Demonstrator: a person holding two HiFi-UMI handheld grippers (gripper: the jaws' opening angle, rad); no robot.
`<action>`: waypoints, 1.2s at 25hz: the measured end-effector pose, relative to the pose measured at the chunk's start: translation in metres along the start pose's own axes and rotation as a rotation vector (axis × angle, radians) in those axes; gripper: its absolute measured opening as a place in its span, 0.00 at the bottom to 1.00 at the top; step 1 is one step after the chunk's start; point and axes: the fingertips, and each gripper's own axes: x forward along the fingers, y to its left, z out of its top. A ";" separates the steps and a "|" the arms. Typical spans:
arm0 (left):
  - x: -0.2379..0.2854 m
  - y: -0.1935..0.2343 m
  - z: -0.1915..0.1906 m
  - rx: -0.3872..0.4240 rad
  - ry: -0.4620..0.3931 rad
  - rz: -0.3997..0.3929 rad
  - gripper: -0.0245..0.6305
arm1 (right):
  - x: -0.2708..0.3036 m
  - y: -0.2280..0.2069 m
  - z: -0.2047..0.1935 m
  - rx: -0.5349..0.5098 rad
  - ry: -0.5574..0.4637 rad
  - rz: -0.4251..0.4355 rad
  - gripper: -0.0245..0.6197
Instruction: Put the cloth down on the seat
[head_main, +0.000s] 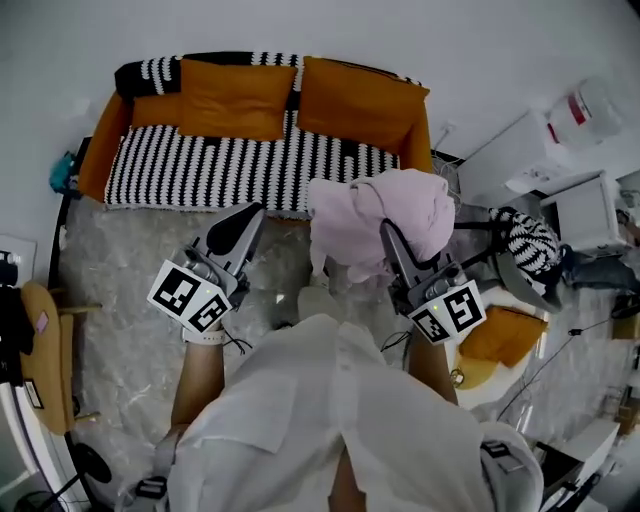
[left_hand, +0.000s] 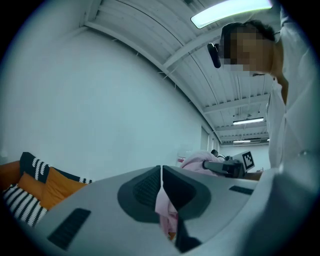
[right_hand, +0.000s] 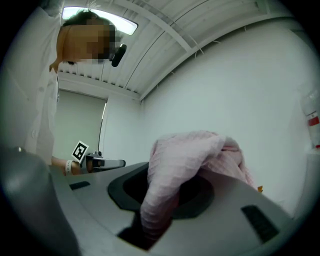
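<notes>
A bunched pink cloth (head_main: 385, 215) hangs in the air just off the front right corner of the black-and-white striped sofa seat (head_main: 230, 165). My right gripper (head_main: 390, 235) is shut on the cloth, which drapes over its jaws (right_hand: 185, 155) and hides the tips. My left gripper (head_main: 252, 215) is level, beside the cloth and apart from it, at the seat's front edge. Its jaws meet at the tips (left_hand: 161, 172). A strip of pink shows in the slit below them; I cannot tell whether it is pinched. The cloth (left_hand: 197, 161) also shows to the right in the left gripper view.
Two orange cushions (head_main: 235, 98) (head_main: 355, 100) lean on the sofa back. A wooden chair (head_main: 45, 350) stands at the left. At the right are a striped bundle (head_main: 530, 240), an orange cushion (head_main: 500, 335) and a white cabinet (head_main: 590, 210). The floor is grey marble (head_main: 120, 300).
</notes>
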 end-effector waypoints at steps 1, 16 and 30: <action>0.010 0.010 0.003 0.004 -0.003 0.013 0.07 | 0.013 -0.009 -0.003 0.006 0.003 0.016 0.21; 0.130 0.097 0.024 0.033 -0.029 0.100 0.07 | 0.155 -0.108 -0.010 0.007 0.020 0.255 0.21; 0.194 0.234 0.035 -0.005 -0.011 0.055 0.07 | 0.306 -0.152 -0.038 0.044 0.097 0.241 0.21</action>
